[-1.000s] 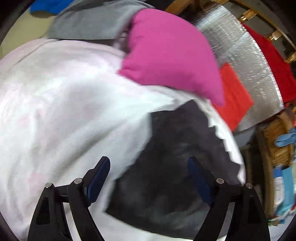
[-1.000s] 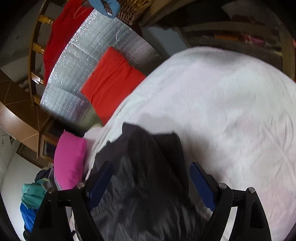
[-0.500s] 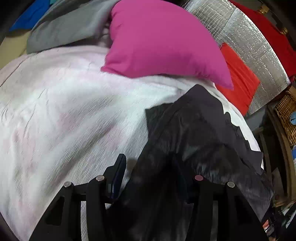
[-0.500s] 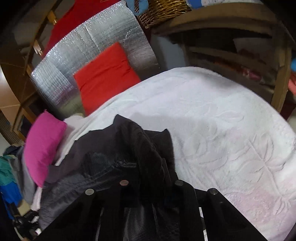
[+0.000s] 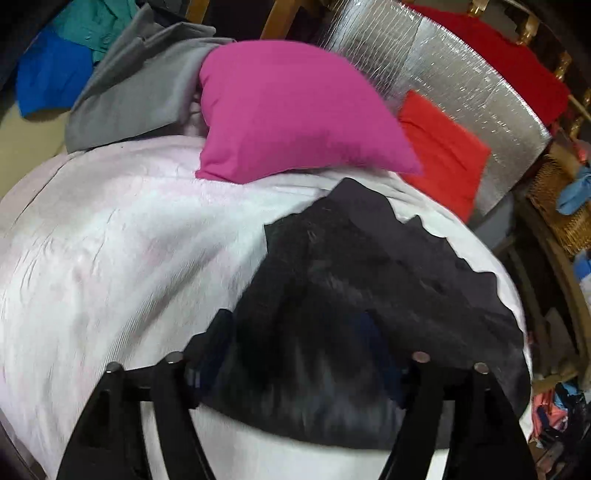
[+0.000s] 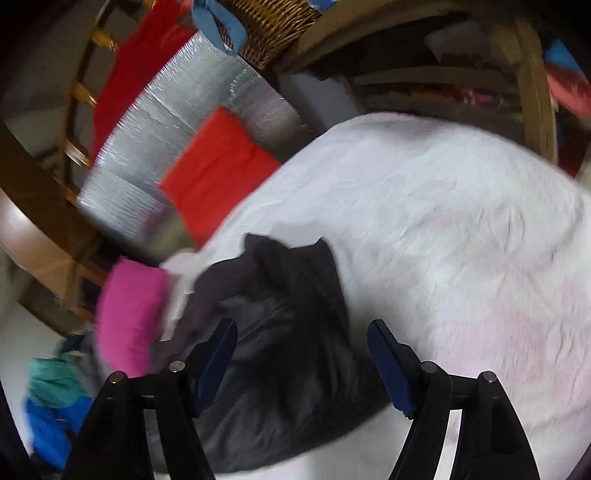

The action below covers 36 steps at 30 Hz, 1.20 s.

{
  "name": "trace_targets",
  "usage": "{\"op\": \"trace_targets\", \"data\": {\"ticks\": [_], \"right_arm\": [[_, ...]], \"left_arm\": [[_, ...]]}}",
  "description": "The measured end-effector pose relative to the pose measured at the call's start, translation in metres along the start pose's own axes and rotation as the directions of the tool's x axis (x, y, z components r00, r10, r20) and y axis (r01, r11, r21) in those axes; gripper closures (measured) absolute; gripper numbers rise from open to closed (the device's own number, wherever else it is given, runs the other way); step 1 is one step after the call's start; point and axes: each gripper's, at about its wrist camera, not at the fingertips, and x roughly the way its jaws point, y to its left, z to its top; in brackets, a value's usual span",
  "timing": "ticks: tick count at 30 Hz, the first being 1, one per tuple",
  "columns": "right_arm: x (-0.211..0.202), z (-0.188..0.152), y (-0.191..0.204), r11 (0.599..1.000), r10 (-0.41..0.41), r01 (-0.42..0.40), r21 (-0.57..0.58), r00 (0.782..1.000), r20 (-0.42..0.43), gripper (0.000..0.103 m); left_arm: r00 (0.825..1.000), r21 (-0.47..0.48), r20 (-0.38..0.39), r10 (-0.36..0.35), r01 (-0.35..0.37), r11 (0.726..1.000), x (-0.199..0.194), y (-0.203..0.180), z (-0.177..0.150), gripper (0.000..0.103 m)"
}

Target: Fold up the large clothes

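A dark grey-black garment (image 5: pixel 369 280) lies bunched on a white bedspread (image 5: pixel 110 258). My left gripper (image 5: pixel 299 347) stands over its near edge with the fingers apart; the cloth partly covers both blue pads and drapes between them. In the right wrist view the same garment (image 6: pixel 288 332) lies crumpled under and ahead of my right gripper (image 6: pixel 301 350), which is open, with both blue pads bare and the cloth below them.
A pink pillow (image 5: pixel 295 110) and a grey garment (image 5: pixel 136 81) lie at the head of the bed. A red cushion (image 5: pixel 443 155) leans on a silver foil panel (image 5: pixel 461 85). A wicker basket (image 6: pixel 273 26) and wooden shelves (image 6: pixel 443 74) stand beyond the bed's edge (image 6: pixel 406 125).
Both grippers closed on the dark garment half a second ago. Now the right gripper has opened and let it go, and the left fingers have spread again over the cloth.
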Motion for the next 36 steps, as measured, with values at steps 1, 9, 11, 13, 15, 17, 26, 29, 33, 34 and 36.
{"op": "trace_targets", "data": {"ticks": [1, 9, 11, 13, 15, 17, 26, 29, 33, 34, 36], "right_arm": [[0.0, -0.007, 0.0, 0.999, 0.033, -0.033, 0.019, 0.999, -0.025, 0.027], [0.016, -0.068, -0.008, 0.972, 0.194, -0.156, 0.178, 0.955, -0.226, 0.027], [0.03, -0.074, -0.009, 0.968, 0.185, -0.133, 0.213, 0.951, -0.249, 0.027], [0.041, -0.075, -0.011, 0.96, 0.189, -0.126, 0.251, 0.951, -0.245, 0.027], [0.051, -0.074, -0.014, 0.952, 0.187, -0.117, 0.282, 0.954, -0.234, 0.027], [0.058, -0.075, -0.017, 0.947, 0.179, -0.104, 0.304, 0.957, -0.228, 0.027], [0.086, -0.065, -0.026, 0.908, 0.188, -0.112, 0.404, 0.97, -0.155, 0.027], [0.084, -0.064, -0.023, 0.927, 0.142, -0.078, 0.366, 0.978, -0.152, 0.05], [0.069, -0.062, -0.011, 0.962, 0.095, -0.058, 0.266, 0.987, -0.126, 0.071], [0.062, -0.062, -0.006, 0.971, 0.084, -0.056, 0.234, 0.99, -0.111, 0.072], [0.049, -0.064, 0.01, 0.988, 0.057, -0.045, 0.148, 0.995, -0.079, 0.076]], "left_arm": [[1.0, -0.012, -0.009, 0.004, -0.004, 1.0, -0.004, 0.002, -0.005, 0.024], [0.984, -0.253, -0.153, -0.091, 0.05, 0.966, -0.009, 0.043, -0.058, 0.024], [0.981, -0.306, -0.156, -0.114, 0.061, 0.95, -0.003, 0.047, -0.06, 0.024], [0.974, -0.333, -0.173, -0.145, 0.081, 0.939, 0.007, 0.047, -0.06, 0.024], [0.968, -0.359, -0.19, -0.164, 0.087, 0.929, 0.017, 0.046, -0.06, 0.024], [0.965, -0.392, -0.186, -0.187, 0.102, 0.914, 0.026, 0.045, -0.058, 0.023], [0.977, -0.47, -0.083, -0.198, 0.137, 0.872, 0.041, 0.054, -0.041, 0.023], [0.983, -0.437, -0.07, -0.168, 0.121, 0.891, 0.041, 0.05, -0.038, 0.043], [0.991, -0.379, -0.037, -0.13, 0.106, 0.919, 0.034, 0.038, -0.035, 0.064], [0.992, -0.369, -0.028, -0.124, 0.105, 0.923, 0.03, 0.037, -0.035, 0.066], [0.993, -0.343, 0.0, -0.115, 0.108, 0.933, 0.014, 0.032, -0.035, 0.071]]}}
